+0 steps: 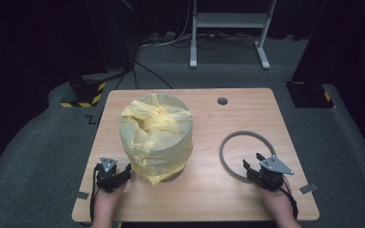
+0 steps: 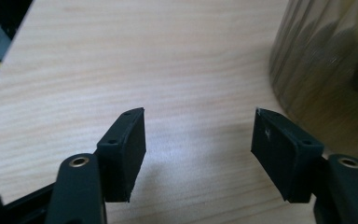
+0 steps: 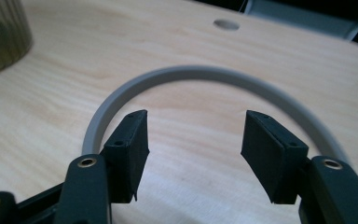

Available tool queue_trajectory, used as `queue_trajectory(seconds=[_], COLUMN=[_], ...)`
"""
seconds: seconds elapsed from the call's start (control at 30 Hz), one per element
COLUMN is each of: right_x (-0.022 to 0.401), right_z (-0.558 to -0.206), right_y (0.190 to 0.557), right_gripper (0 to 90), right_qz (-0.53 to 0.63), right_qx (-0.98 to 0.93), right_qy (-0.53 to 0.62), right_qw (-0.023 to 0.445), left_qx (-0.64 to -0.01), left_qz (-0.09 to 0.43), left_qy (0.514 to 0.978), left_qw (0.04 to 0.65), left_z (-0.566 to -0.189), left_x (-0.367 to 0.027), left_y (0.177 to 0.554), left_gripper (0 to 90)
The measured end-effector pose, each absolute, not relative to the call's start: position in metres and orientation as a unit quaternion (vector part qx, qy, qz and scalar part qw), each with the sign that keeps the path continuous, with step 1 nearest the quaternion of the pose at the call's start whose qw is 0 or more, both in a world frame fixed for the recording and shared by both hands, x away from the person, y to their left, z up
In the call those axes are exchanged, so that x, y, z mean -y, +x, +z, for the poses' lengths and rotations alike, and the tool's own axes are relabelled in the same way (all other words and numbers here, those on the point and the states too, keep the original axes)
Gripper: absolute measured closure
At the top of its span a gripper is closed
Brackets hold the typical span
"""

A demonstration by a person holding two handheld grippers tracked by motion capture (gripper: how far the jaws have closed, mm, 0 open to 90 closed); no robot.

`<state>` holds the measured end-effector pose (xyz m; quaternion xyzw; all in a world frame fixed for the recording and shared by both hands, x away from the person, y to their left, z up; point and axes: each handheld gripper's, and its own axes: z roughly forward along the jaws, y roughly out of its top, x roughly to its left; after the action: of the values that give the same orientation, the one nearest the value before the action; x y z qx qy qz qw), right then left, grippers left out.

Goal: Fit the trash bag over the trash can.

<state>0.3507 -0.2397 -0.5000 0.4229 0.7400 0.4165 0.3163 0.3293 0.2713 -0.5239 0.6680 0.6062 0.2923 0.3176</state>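
High view: both hand-held grippers low, agape.

Light wood-grain bench, rounded corners, round cable hole near far edge. On it: a ribbed cylindrical bin lined with a yellow bag, left of centre; a grey ring lying flat, right side, well apart from the bin.

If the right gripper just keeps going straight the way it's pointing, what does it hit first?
Most likely the grey ring. The right gripper is open over the wood inside it, and the ring's far arc crosses straight ahead. If it travels above the tabletop it may pass over; height is unclear.
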Motion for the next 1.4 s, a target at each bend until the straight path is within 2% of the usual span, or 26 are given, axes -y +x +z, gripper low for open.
queue_trajectory(seconds=[0.17, 0.27, 0.33, 0.43, 0.6, 0.77, 0.9, 1.03, 1.1, 1.27, 1.4], right_x=[0.241, 0.244, 0.246, 0.250, 0.251, 0.245, 0.242, 0.242, 0.243, 0.245, 0.246], right_z=[-0.501, -0.502, -0.504, -0.505, -0.502, -0.504, -0.504, -0.507, -0.507, -0.506, -0.507], right_y=[0.350, 0.350, 0.351, 0.352, 0.349, 0.350, 0.351, 0.350, 0.350, 0.351, 0.352], right_gripper=[33.6, 32.9, 32.9, 34.3, 35.4, 35.9, 35.5, 35.3, 35.3, 35.2, 35.2], right_qz=[0.416, 0.421, 0.421, 0.422, 0.418, 0.406, 0.395, 0.389, 0.389, 0.392, 0.391], right_qx=[-0.743, -0.741, -0.740, -0.737, -0.732, -0.735, -0.736, -0.741, -0.742, -0.741, -0.742], right_qy=[0.437, 0.445, 0.447, 0.453, 0.460, 0.468, 0.481, 0.481, 0.479, 0.478, 0.480], right_qw=[0.290, 0.276, 0.274, 0.271, 0.278, 0.275, 0.268, 0.262, 0.262, 0.262, 0.258], left_qx=[-0.623, -0.629, -0.643, -0.639, -0.644, -0.665, -0.656, -0.650, -0.655, -0.665, -0.659], left_qz=[0.279, 0.266, 0.254, 0.241, 0.159, 0.084, 0.075, 0.019, 0.009, -0.021, -0.014], left_qy=[0.666, 0.673, 0.673, 0.693, 0.727, 0.736, 0.748, 0.759, 0.755, 0.746, 0.751], left_qw=[0.301, 0.284, 0.262, 0.230, 0.175, 0.090, 0.072, 0.032, 0.023, 0.038, 0.033], left_z=[-0.528, -0.525, -0.521, -0.515, -0.502, -0.485, -0.473, -0.464, -0.458, -0.432, -0.414], left_x=[-0.270, -0.270, -0.270, -0.267, -0.267, -0.272, -0.270, -0.267, -0.266, -0.267, -0.266], left_y=[0.334, 0.336, 0.338, 0.341, 0.347, 0.361, 0.362, 0.361, 0.361, 0.363, 0.362], left_gripper=[31.7, 28.4, 23.0, 18.1, 19.9, 20.7, 23.7, 22.2, 22.5, 25.5, 26.9])
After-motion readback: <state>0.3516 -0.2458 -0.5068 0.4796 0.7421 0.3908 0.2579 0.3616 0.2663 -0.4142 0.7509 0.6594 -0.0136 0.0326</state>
